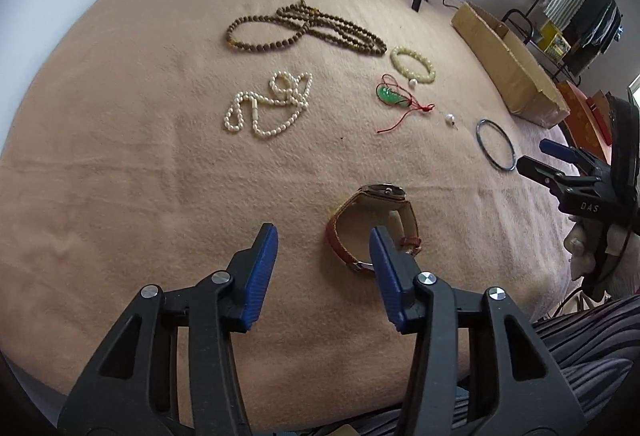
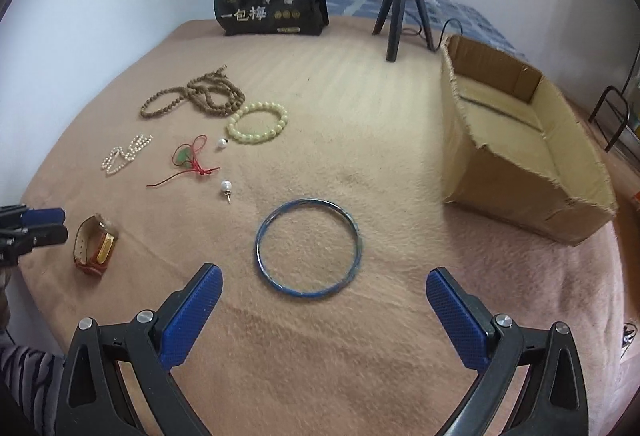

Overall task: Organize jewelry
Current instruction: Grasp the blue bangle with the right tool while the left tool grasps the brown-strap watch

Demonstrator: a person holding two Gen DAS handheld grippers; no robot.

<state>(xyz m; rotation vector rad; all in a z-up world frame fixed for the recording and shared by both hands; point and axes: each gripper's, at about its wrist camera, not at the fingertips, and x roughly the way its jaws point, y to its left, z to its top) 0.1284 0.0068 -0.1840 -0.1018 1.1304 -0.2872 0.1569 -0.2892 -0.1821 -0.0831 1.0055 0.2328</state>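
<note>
Jewelry lies on a tan blanket (image 1: 140,175). My left gripper (image 1: 324,236) is open, just short of a brown-strapped watch (image 1: 372,224); its right finger overlaps the strap. My right gripper (image 2: 324,280) is open wide just before a blue bangle (image 2: 308,248). The bangle (image 1: 496,143) and the right gripper (image 1: 536,155) also show in the left wrist view. Farther off lie a brown bead necklace (image 1: 304,31), a white pearl necklace (image 1: 268,107), a pale bead bracelet (image 2: 258,123), a green pendant on red cord (image 2: 186,159) and two pearl earrings (image 2: 226,187).
An open cardboard box (image 2: 520,163) stands at the right. A black snack bag (image 2: 268,1) and a black tripod (image 2: 400,7) stand at the back. Folded bedding lies behind them. The watch (image 2: 96,244) and left gripper (image 2: 44,224) show at the right wrist view's left edge.
</note>
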